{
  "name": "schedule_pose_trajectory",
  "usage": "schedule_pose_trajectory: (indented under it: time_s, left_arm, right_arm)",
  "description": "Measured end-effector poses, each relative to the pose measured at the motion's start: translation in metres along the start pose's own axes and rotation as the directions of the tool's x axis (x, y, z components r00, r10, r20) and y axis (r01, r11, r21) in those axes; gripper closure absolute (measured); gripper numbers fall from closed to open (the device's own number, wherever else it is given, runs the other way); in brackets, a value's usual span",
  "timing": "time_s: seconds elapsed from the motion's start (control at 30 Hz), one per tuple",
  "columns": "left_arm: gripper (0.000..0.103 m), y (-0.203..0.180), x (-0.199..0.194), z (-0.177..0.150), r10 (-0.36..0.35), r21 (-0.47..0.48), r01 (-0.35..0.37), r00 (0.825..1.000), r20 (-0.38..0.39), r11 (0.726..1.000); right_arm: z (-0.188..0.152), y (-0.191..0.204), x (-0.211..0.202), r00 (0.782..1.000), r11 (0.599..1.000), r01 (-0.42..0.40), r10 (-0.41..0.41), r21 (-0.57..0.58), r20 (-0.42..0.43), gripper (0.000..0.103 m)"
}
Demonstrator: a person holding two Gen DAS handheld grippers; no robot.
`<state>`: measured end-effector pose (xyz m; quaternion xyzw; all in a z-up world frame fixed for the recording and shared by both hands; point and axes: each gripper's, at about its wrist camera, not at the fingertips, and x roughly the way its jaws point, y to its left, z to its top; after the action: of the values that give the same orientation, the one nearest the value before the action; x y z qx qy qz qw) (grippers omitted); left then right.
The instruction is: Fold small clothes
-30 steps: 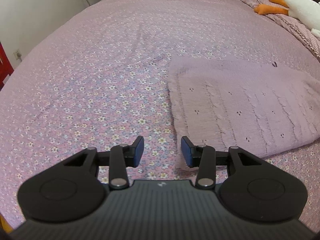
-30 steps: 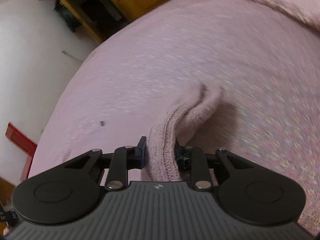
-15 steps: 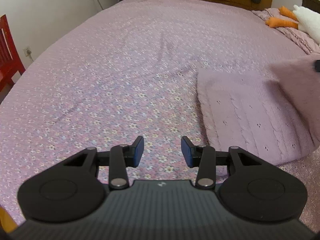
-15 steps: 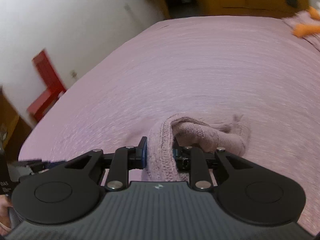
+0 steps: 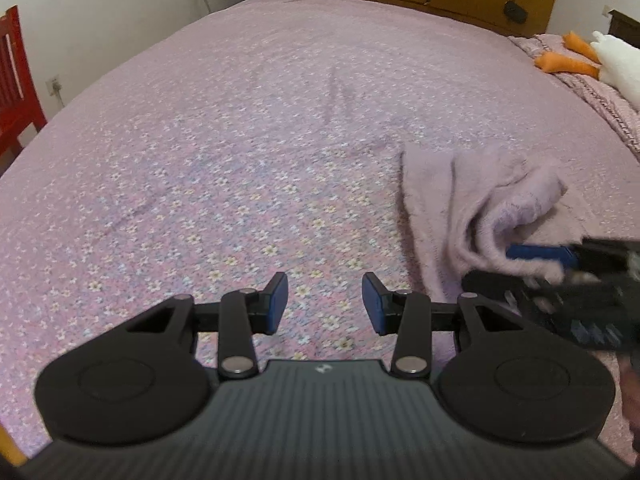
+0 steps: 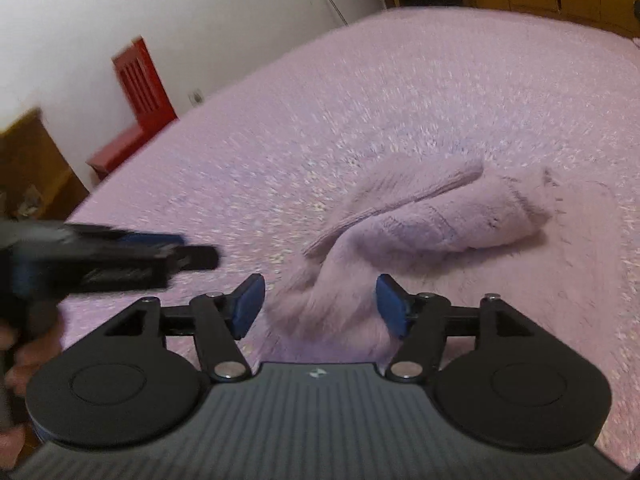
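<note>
The left gripper (image 5: 325, 302) hangs with its jaws spread over the floral bedspread (image 5: 240, 152), gripping nothing. To its right the pink knitted garment (image 6: 420, 220) lies bunched on the bed, its long axis running from near to far-right. The right gripper (image 6: 320, 306), clamped on the knit half a second ago, now stands released around its near end.
</note>
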<state>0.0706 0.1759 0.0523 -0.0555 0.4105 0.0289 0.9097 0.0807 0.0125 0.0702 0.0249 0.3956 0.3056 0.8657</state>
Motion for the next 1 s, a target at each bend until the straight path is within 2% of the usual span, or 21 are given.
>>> schedule_pose_trajectory:
  time_s: [0.17,0.2,0.27,0.33,0.43,0.6,0.73,0.8,0.83,0.87,0.93,1.0]
  left_arm:
    - [0.06,-0.019,-0.001,0.01,-0.082,0.02,0.082,0.996,0.043,0.996]
    - [0.056,-0.024,0.0,0.011,-0.098,0.025,0.097,0.994,0.049,0.995]
    - [0.039,-0.037,0.001,0.015,-0.136,0.037,0.134,0.988,0.068,0.99]
    - [0.037,-0.052,0.003,0.016,-0.16,0.057,0.156,0.984,0.079,0.986]
    - [0.037,-0.078,0.013,0.021,-0.188,0.117,0.18,0.98,0.062,0.977]
    - [0.037,-0.121,0.042,0.027,-0.17,0.232,0.162,0.985,0.014,0.959]
    - [0.037,-0.146,0.072,0.033,-0.11,0.275,0.102,0.994,0.014,0.956]
    - [0.041,-0.15,0.08,0.036,-0.09,0.267,0.073,0.995,0.052,0.961]
    - [0.064,-0.149,0.082,0.037,-0.097,0.254,0.076,0.993,0.069,0.964]
    - [0.081,-0.145,0.083,0.038,-0.104,0.231,0.086,0.992,0.07,0.969]
    - [0.083,-0.133,0.081,0.042,-0.091,0.161,0.077,0.992,0.082,0.984]
    - [0.084,-0.115,0.074,0.045,-0.073,0.101,0.06,0.989,0.126,0.993]
  right_arm:
    - [-0.023,-0.028,-0.062,0.994,0.999,0.049,-0.049,0.006,0.097,0.023]
    - [-0.028,-0.038,-0.072,0.991,0.997,0.068,-0.07,0.029,0.111,0.023]
    - [-0.034,-0.059,-0.089,0.984,0.99,0.113,-0.124,0.087,0.129,0.022]
    - [-0.041,-0.082,-0.096,0.976,0.975,0.154,-0.175,0.161,0.131,0.022]
    - [-0.049,-0.118,-0.104,0.968,0.938,0.167,-0.214,0.303,0.129,0.022]
    - [-0.062,-0.156,-0.092,0.974,0.876,0.12,-0.195,0.467,0.114,0.022]
    - [-0.065,-0.163,-0.067,0.981,0.861,0.07,-0.152,0.503,0.122,0.02]
    - [-0.065,-0.162,-0.058,0.982,0.859,0.052,-0.137,0.509,0.131,0.02]
    - [-0.064,-0.162,-0.053,0.983,0.858,0.04,-0.126,0.511,0.134,0.02]
    - [-0.062,-0.162,-0.049,0.985,0.858,0.031,-0.114,0.513,0.132,0.02]
    - [-0.059,-0.154,-0.045,0.989,0.866,0.001,-0.075,0.5,0.128,0.02]
    - [-0.053,-0.138,-0.044,0.986,0.902,0.025,-0.092,0.43,0.136,0.02]
